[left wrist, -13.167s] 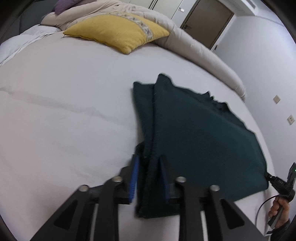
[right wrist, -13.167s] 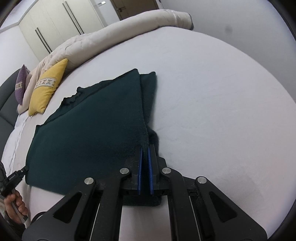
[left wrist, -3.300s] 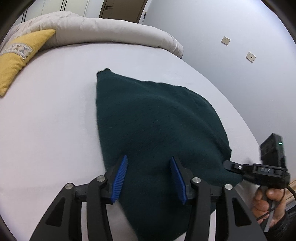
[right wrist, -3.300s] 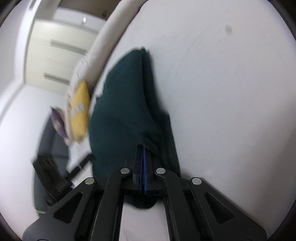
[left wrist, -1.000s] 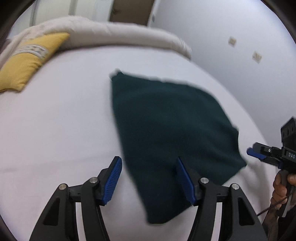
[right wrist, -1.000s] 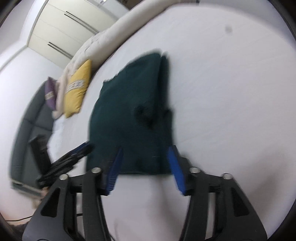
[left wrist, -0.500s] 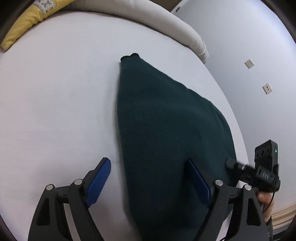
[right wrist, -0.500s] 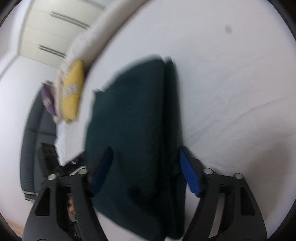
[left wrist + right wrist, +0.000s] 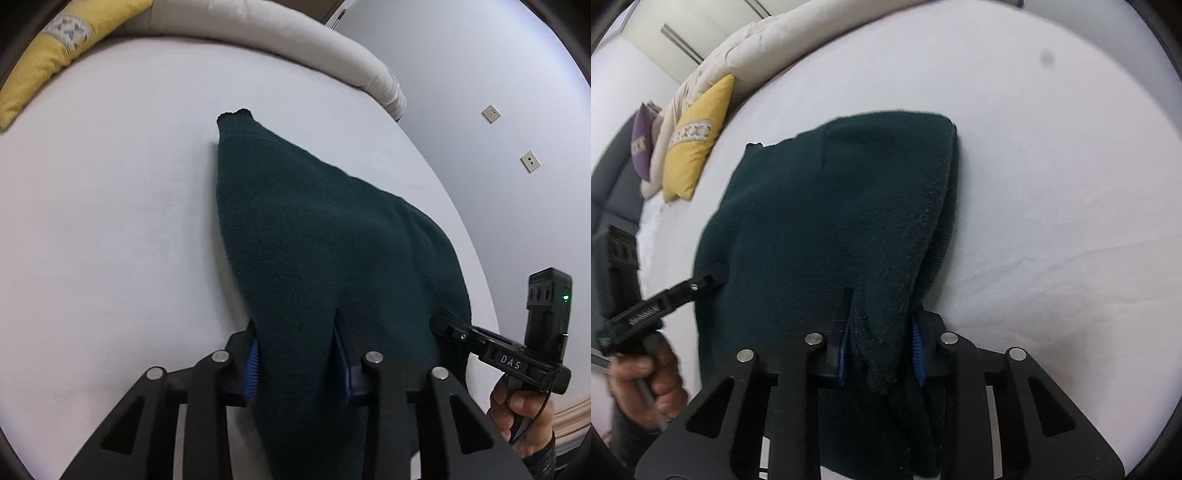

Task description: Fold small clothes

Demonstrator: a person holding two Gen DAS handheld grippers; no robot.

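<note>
A dark green knitted garment [image 9: 314,221] lies folded on the white bed sheet [image 9: 110,221]. My left gripper [image 9: 295,325] sits at its near edge. Its jaws are closing, and a raised bunch of the knit fills the gap between the blue pads. In the right wrist view the same garment [image 9: 831,203] shows its thick folded side. My right gripper [image 9: 881,310] is closing too, with the near edge layers pinched between its pads. Each gripper's tip shows in the other view, touching the cloth: the right gripper [image 9: 439,326] and the left gripper [image 9: 714,277].
A rolled beige duvet [image 9: 277,40] and a yellow cushion [image 9: 44,62] lie at the far end of the bed, with a purple cushion [image 9: 641,144] beside them. The bed's edge and a wall with sockets [image 9: 491,113] are to the right. A person's hand [image 9: 646,376] holds the left gripper.
Both grippers came in over the garment's near edge. Their jaws went from wide apart to narrow, and the fabric is now bunched up between the pads.
</note>
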